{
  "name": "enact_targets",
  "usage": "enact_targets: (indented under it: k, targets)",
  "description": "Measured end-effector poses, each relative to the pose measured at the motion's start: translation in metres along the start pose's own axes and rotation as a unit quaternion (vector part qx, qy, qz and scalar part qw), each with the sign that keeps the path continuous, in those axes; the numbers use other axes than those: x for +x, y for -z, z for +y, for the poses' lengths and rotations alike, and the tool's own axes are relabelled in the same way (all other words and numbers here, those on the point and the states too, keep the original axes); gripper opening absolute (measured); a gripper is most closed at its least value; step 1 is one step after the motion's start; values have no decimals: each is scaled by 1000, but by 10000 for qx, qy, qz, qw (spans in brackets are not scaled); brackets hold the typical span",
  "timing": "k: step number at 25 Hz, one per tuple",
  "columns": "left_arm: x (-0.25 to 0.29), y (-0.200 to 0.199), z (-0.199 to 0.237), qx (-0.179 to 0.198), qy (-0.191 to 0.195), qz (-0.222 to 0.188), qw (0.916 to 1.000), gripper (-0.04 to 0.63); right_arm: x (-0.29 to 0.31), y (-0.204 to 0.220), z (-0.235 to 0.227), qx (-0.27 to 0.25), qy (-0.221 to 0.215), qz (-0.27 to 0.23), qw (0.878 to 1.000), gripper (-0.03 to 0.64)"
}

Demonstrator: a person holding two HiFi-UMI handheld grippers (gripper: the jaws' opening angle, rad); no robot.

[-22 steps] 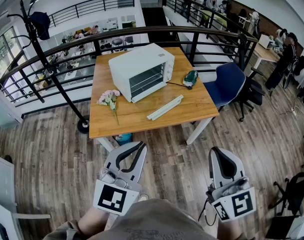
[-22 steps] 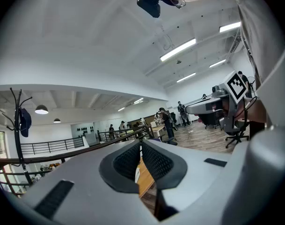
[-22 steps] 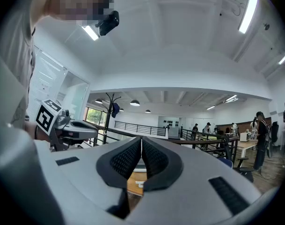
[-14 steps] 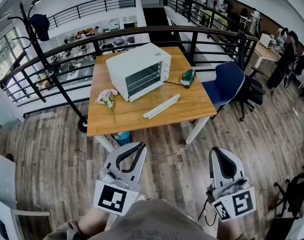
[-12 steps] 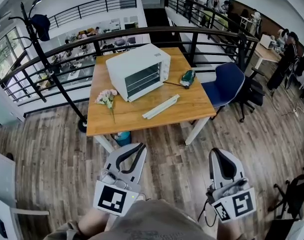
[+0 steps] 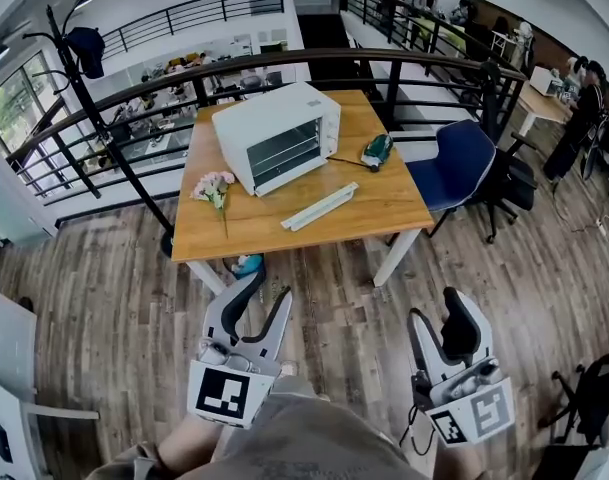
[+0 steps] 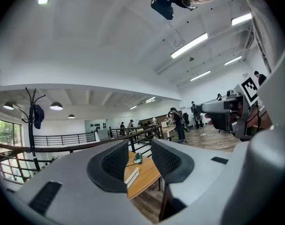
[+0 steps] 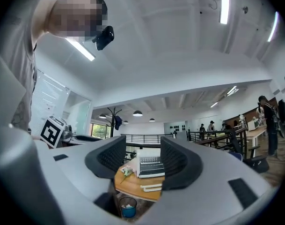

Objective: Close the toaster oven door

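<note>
A white toaster oven (image 6: 277, 133) stands at the back of a wooden table (image 6: 384, 203), well ahead of me, its dark front with wire racks turned toward me. From here I cannot tell how its door stands. The same oven (image 8: 150, 166) shows small between the right jaws. A long white bar (image 6: 321, 206) lies on the table in front of it. My left gripper (image 6: 267, 286) and right gripper (image 6: 436, 306) hang low over the floor, short of the table, both open and holding nothing. In the left gripper view the left gripper (image 7: 140, 161) frames the table's right end.
Pink flowers (image 6: 214, 188) lie at the table's left and a green object (image 6: 377, 150) sits right of the oven. A blue bin (image 6: 246, 265) is under the table and a blue chair (image 6: 454, 173) stands at its right. A black railing (image 6: 284, 63) and a coat stand (image 6: 79, 43) are behind.
Both grippers have lifted and tipped forward toward the table. The view has crept a little closer to the table. Nothing on the table has moved.
</note>
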State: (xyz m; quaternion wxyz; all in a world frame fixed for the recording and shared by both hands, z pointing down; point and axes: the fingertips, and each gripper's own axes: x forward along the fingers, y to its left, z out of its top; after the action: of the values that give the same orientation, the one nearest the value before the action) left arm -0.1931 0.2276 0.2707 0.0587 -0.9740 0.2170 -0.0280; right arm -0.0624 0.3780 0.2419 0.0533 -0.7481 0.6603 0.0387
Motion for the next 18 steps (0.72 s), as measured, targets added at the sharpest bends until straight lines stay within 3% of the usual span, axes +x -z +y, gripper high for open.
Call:
enact_targets:
  k: [9,18]
  targets:
    - [24,12,12,72,-76,16,9999,181,25,14,-20,-38,-41,83,10000,229]
    - [92,28,45,-23,28,108,9999,181,96,32,-59,-113,27,296,9995,229]
